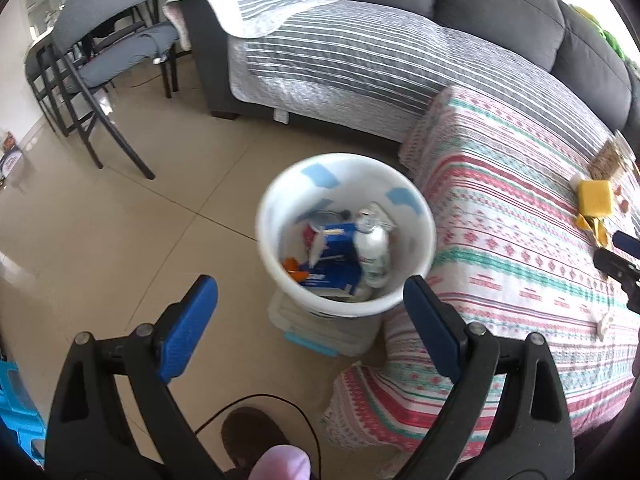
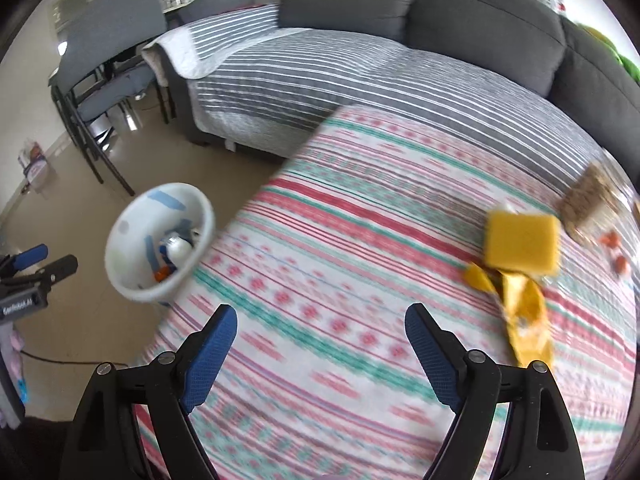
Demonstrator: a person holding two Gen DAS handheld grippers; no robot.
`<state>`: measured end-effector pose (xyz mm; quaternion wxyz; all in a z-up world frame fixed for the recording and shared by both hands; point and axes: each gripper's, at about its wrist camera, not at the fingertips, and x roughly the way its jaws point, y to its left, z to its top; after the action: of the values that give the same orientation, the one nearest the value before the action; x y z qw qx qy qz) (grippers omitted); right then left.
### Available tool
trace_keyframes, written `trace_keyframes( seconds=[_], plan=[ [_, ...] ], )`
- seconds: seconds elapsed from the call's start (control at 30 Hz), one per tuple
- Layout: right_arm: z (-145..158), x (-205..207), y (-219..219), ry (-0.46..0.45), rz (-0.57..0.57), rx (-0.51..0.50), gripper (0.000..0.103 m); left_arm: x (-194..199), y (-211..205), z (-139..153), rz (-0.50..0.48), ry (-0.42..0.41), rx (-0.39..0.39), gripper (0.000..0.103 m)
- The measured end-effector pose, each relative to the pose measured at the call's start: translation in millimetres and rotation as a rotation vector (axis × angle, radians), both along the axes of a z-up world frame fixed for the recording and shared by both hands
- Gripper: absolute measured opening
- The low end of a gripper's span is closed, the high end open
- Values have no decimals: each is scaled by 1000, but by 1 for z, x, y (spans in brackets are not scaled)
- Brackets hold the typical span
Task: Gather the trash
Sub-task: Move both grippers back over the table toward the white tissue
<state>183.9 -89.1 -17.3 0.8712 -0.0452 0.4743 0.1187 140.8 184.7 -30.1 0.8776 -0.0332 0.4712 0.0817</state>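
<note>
A white trash bucket stands on the floor beside the table; it holds a white bottle, blue cartons and orange scraps. My left gripper is open and empty, just in front of the bucket. On the patterned tablecloth lie a yellow sponge, a crumpled yellow wrapper, a brown snack bag and small orange bits. My right gripper is open and empty above the cloth, left of the sponge. The bucket also shows in the right wrist view.
A grey sofa with a striped cover runs behind the table. Grey chairs stand at the left. A clear plastic box sits under the bucket. A cable and a shoe are on the tiled floor.
</note>
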Motion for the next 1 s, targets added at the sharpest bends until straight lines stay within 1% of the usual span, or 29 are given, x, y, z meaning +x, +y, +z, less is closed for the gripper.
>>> trace_keyframes(
  seconds=[0.17,0.27,0.33,0.5,0.67,0.7,0.77,0.8,0.87,0.9,0.93,1.0],
  plan=[
    [-2,-18,-53,13,-77,-8,89,0,-27,3,-41,-1,7,94],
    [-11,-29,-81,37,-122,-21,90,2,-43,3,-73,7,9,95],
    [-24,-36,-98,85,-152,-35,90,3,-54,2,-99,15,10,100],
    [-55,-47,-122,186,-178,-40,90,2,-80,0,-156,23,15,101],
    [-83,-58,-136,244,-194,-38,90,1,-99,-8,-192,48,8,101],
    [-89,-61,-136,247,-184,-39,90,0,-102,-10,-199,55,6,101],
    [-90,-67,-130,192,-148,-76,91,0,-105,-12,-205,65,8,101],
    [-91,-69,-129,185,-137,-87,93,-1,-106,-14,-207,70,10,101],
    [-94,-74,-129,158,-140,-81,98,-2,-108,-16,-209,77,15,101],
    [-97,-77,-131,144,-154,-71,103,-3,-108,-17,-208,80,17,101],
    [-97,-81,-131,112,-159,-70,103,-3,-108,-18,-207,83,18,101],
    [-100,-84,-127,92,-162,-82,103,-4,-107,-20,-204,89,16,101]
  ],
)
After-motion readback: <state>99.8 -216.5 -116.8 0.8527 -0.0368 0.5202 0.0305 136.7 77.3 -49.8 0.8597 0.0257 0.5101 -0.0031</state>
